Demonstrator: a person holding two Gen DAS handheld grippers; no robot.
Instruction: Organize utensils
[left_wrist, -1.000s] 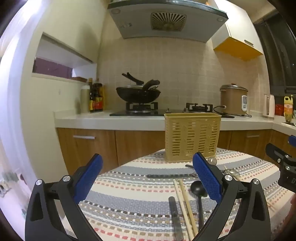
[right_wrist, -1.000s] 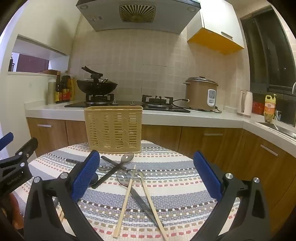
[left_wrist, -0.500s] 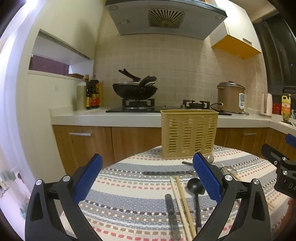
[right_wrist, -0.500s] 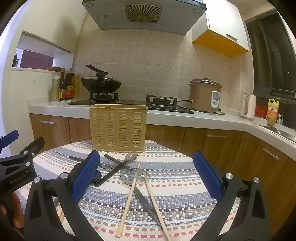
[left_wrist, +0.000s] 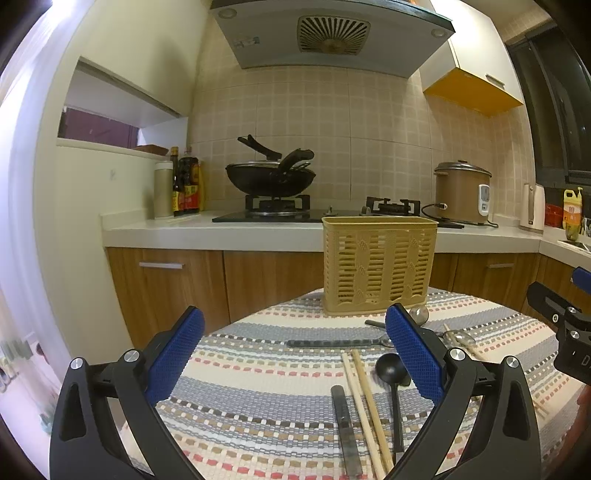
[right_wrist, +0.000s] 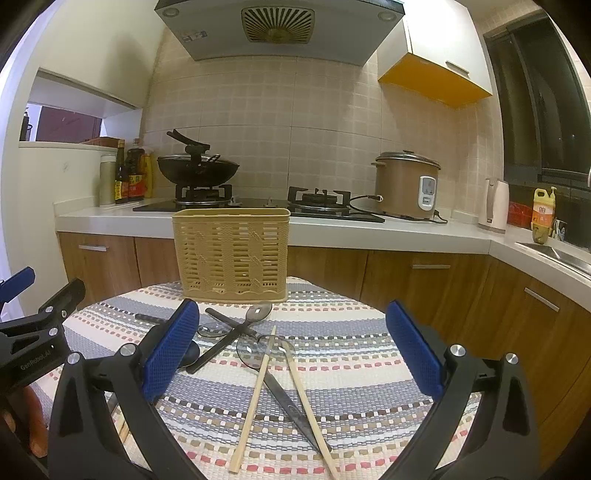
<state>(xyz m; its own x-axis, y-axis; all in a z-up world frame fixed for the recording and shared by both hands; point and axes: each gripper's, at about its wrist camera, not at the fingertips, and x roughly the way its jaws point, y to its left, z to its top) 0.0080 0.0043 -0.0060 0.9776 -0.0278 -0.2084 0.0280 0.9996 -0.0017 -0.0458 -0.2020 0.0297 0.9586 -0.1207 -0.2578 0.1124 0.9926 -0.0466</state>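
**Utensils loose on striped table, both grippers spread and empty**

Left wrist view, left to right:
- Left gripper (left_wrist: 294, 352): jaws spread wide, nothing between them, held above the near part of the striped tablecloth (left_wrist: 258, 384).
- Dark-handled knife (left_wrist: 334, 343): lies crosswise on the cloth, ahead of the gripper, between it and the basket.
- Flat grey utensil handle (left_wrist: 345, 432): lies lengthwise, just left of the chopstick pair, inside the jaw span near the right finger.
- Chopstick pair (left_wrist: 364, 402): side by side, touching, pointing away from the camera.
- Black spoon (left_wrist: 391, 380): just right of the chopsticks, bowl partly hidden behind the right finger.
- Tan slotted basket (left_wrist: 378, 271): upright at the far edge of the table, ahead and right of centre.

Right wrist view, left to right:
- The left gripper's body shows at the left edge.
- Two dark-handled spoons (right_wrist: 236, 326): crossed, just in front of the basket, beside the left finger.
- Right gripper (right_wrist: 291, 349): jaws spread wide, empty, above the cloth.
- Second chopstick pair (right_wrist: 280, 391): splayed apart toward the camera, tips meeting over a clear glassy spoon bowl (right_wrist: 255, 350), between the fingers.
- Steel blade (right_wrist: 291, 406): lies under the chopsticks, slanting toward the camera.

Background: wok (right_wrist: 197, 171), rice cooker (right_wrist: 406, 188).
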